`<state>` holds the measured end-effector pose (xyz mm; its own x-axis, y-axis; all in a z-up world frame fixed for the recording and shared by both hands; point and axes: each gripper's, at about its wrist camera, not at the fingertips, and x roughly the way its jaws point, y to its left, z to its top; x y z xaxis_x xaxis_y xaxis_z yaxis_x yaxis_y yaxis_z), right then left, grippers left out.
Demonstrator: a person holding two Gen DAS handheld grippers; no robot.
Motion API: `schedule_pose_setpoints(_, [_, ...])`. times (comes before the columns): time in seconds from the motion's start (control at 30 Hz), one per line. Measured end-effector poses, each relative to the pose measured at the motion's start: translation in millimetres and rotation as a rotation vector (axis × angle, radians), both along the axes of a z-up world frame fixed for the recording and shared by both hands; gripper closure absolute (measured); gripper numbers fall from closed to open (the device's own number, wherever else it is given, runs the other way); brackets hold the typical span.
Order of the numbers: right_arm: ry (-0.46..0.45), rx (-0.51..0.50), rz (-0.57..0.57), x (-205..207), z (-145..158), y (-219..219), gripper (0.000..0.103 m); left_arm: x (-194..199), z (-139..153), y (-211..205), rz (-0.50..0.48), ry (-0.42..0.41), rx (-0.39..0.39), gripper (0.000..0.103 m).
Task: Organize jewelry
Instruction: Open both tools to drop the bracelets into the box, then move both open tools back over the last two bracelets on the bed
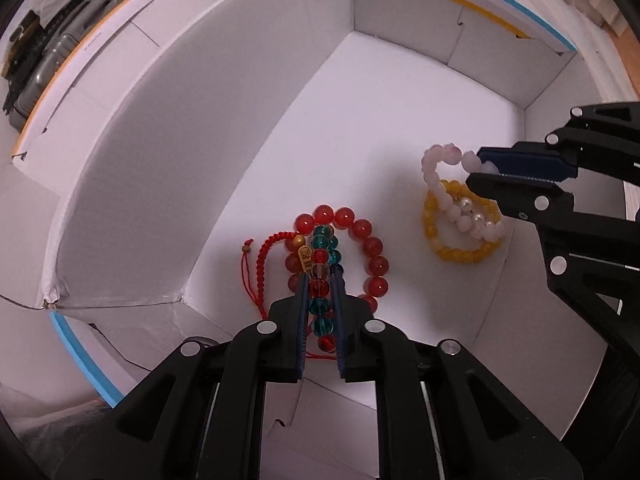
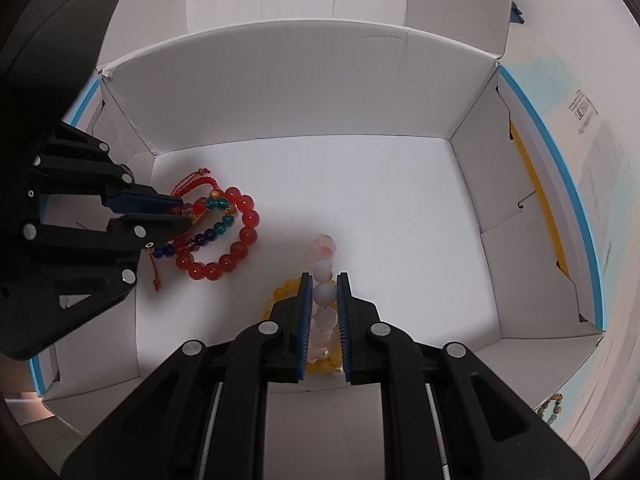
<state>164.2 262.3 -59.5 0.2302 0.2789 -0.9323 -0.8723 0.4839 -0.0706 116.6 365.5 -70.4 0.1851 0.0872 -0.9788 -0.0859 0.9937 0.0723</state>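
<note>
Gripping slippery, floppy strands mid-bead: left claw (image 1: 320, 300) clamped on teal-and-red bead bracelet (image 1: 325, 254), right claw (image 2: 324, 308) on pink bead bracelet (image 2: 325, 276).

White surface (image 2: 560, 360) with pale blue patches surrounds the scene; grey cases (image 1: 60, 48) stand behind — lighting is even, indoor.

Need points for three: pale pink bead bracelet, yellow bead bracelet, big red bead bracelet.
pale pink bead bracelet (image 1: 434, 184), left wrist view, on a bead along its left side.
yellow bead bracelet (image 1: 460, 257), left wrist view, on a bead of the near arc.
big red bead bracelet (image 2: 249, 235), right wrist view, on a bead of the right arc.
</note>
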Motion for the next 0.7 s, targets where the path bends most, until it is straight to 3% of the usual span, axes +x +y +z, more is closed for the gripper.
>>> schedule_pose_setpoints(0.03, [-0.003,0.001,-0.002,0,-1,0,0.091,0,1,0,0.006,-0.008,0.009,0.09])
schedule_pose_setpoints(0.07, [-0.003,0.005,-0.005,1,-1,-1,0.089,-1,4,1,0.01,-0.021,0.017,0.082])
schedule_pose_setpoints(0.1, [-0.005,0.009,-0.008,1,-1,-2,0.085,-1,6,1,0.016,-0.033,0.021,0.062])
schedule_pose_setpoints(0.17, [-0.013,0.017,-0.015,2,-1,-6,0.055,-4,14,2,0.035,-0.081,0.041,0.041])
schedule_pose_setpoints(0.27, [-0.035,0.04,-0.012,-2,1,-11,0.041,-7,22,3,0.048,-0.117,0.051,0.029])
schedule_pose_setpoints(0.47, [-0.109,0.105,-0.01,-11,25,-29,0.015,-12,54,1,0.09,-0.243,0.09,0.011])
schedule_pose_setpoints(0.7, [-0.18,0.153,-0.042,-12,64,-66,0.007,-7,98,-17,0.113,-0.359,0.102,0.006])
